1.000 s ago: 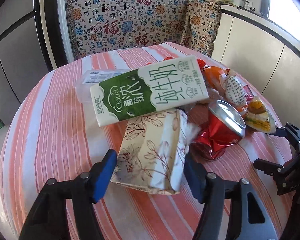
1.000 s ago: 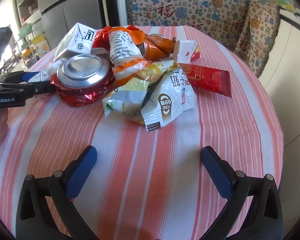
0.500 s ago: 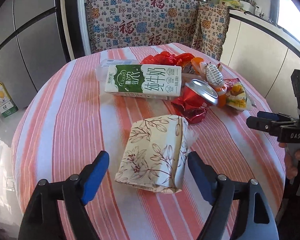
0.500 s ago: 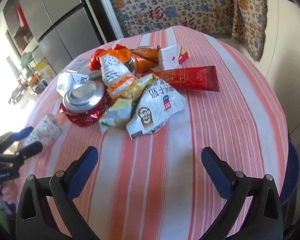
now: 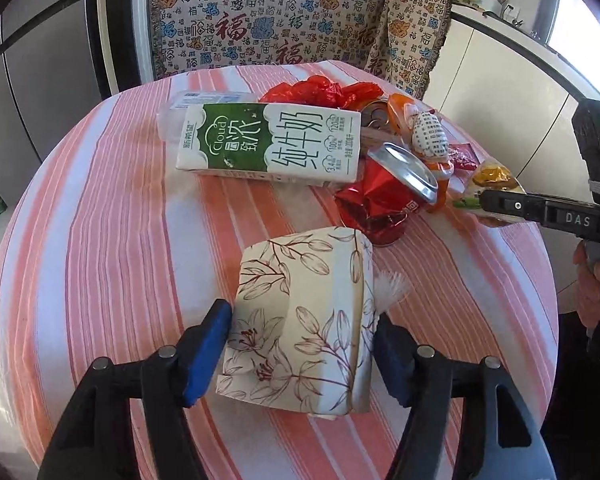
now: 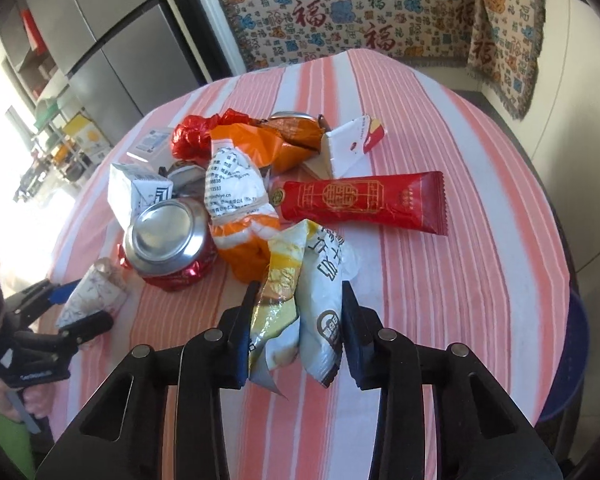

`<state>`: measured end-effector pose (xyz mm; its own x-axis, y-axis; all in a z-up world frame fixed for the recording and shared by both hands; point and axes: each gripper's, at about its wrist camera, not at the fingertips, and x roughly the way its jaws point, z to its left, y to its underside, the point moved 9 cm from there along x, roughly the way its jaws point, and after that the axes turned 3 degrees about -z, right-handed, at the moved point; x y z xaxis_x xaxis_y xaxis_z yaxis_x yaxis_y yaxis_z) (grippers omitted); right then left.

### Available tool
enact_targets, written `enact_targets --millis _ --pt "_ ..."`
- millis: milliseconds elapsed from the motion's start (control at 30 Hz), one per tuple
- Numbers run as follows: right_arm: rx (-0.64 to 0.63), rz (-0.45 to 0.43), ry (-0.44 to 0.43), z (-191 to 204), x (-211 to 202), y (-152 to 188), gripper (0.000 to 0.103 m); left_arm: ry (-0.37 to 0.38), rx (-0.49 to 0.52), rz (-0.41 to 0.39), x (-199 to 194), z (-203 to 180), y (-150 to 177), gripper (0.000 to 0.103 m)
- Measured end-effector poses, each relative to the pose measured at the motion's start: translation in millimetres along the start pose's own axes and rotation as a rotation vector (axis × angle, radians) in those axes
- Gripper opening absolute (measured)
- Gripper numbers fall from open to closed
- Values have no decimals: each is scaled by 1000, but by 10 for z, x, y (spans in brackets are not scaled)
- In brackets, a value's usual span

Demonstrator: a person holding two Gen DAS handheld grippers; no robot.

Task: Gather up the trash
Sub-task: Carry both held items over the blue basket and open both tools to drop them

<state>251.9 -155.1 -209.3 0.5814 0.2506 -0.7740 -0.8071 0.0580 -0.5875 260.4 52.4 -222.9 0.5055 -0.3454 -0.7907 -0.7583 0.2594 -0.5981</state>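
The tissue pack (image 5: 300,320) is clamped crosswise by the left gripper (image 5: 300,356); jaws just closing, the crumpled wrapper (image 6: 300,312) is pinched lengthwise in the right gripper (image 6: 296,336), nearer the table's (image 6: 480,300) front edge.

The left gripper (image 5: 302,350) had just closed onto the tissue pack (image 5: 300,332); a milk carton (image 5: 270,142) lay beyond.
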Motion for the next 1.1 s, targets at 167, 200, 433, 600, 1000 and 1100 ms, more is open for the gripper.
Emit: enact_targets --millis 167,200,433,600,1000,1100 --pt "-6 -13 -75 -38 -329 123 34 -22 -29 -36 -153 -64 69 67" --pt "-3 -18 -88 -59 -400 143 34 -23 -33 -44 -187 -90 82 67" --pt "63 -29 -142 -393 -723 206 34 24 -18 -77 -379 -602 -16 67" --pt "108 -72 -87 -962 -1088 162 34 121 44 -101 -413 -1352 -287 67" --pt "321 -18 193 -3017 -1359 461 35 368 238 -9 292 -3757 -786 67" --pt "378 2 212 -3359 -1322 570 35 406 246 46 655 -4182 -796 67"
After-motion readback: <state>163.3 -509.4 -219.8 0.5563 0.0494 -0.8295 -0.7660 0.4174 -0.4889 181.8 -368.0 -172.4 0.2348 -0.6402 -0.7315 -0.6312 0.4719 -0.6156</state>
